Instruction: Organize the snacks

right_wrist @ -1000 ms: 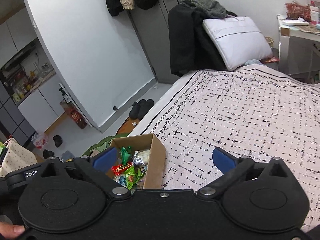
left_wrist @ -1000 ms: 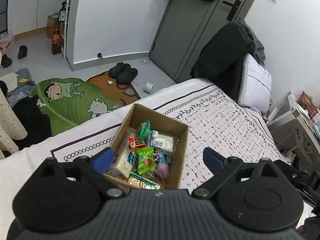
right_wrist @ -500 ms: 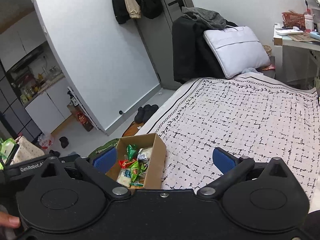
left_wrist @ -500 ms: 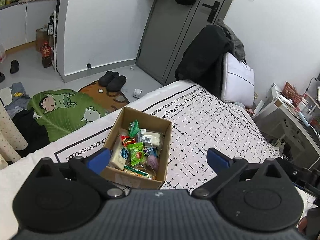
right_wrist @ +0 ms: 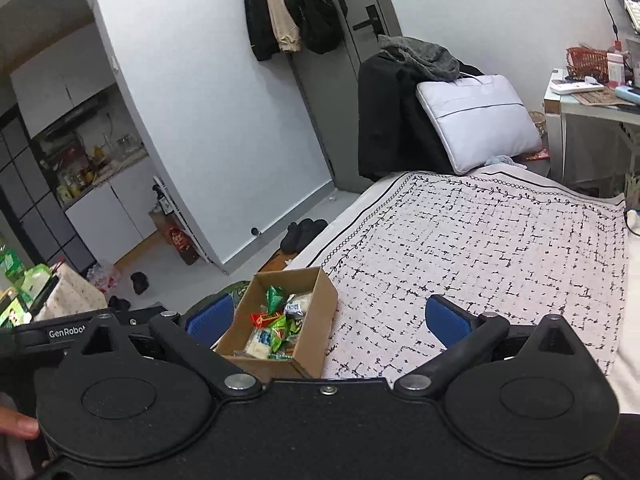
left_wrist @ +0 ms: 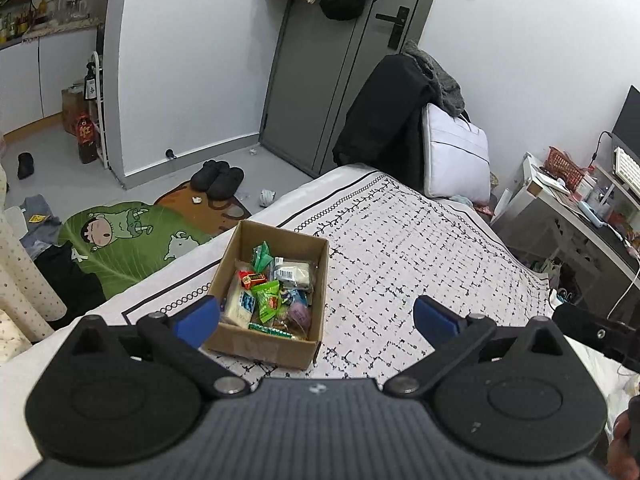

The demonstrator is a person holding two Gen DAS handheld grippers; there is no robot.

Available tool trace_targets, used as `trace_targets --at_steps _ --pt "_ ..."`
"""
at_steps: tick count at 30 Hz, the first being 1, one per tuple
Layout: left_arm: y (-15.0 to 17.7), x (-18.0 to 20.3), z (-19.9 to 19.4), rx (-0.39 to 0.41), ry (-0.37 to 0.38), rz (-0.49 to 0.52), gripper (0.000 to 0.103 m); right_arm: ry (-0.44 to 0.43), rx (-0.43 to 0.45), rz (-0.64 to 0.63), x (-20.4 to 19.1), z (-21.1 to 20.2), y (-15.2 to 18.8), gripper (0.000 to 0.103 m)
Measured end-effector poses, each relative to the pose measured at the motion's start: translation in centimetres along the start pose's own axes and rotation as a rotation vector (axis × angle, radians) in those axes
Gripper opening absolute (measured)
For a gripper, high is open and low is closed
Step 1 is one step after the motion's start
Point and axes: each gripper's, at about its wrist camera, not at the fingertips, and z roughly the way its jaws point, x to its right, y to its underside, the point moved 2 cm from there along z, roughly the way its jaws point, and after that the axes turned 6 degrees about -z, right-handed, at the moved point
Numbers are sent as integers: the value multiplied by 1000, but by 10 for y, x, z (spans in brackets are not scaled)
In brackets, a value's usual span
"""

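over the last second both of my grippers have pulled up and back from the cardboard box: it filled the middle of the left view before and now sits smaller and lower, with much more of the room showing above it. nothing came out with me. the left gripper has its jaws wide and empty, and the right gripper is the same, jaws wide with nothing between them. i read this retreat as the end of a drop-off, or perhaps of the whole job, since i see no loose snacks left on the bedspread.

the box stands on the bed near its left edge, the side facing the floor mat, well away from the pillow at the far end. it is open-topped, plain brown, upright and square on the cover. inside lies a jumble of snacks: green wrappers, a small red packet toward the back, a clear bag with a white label toward the far right corner, a pale flat pack with blue print along the left wall, something purple near the front. they are heaped loosely, not stacked in rows, and none sticks up past the rim as far as i can tell. in the right view the box shows between my fingers, closer to the left one.
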Motion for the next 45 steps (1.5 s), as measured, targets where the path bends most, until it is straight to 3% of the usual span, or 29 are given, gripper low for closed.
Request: trace_targets --at_steps 17,45 --pt "25 10 -35 -6 4 98 103 -18 -15 -63 -9 -35 13 103" --pt "28 0 -61 10 18 98 103 11 -5 -132 -27 -48 11 103"
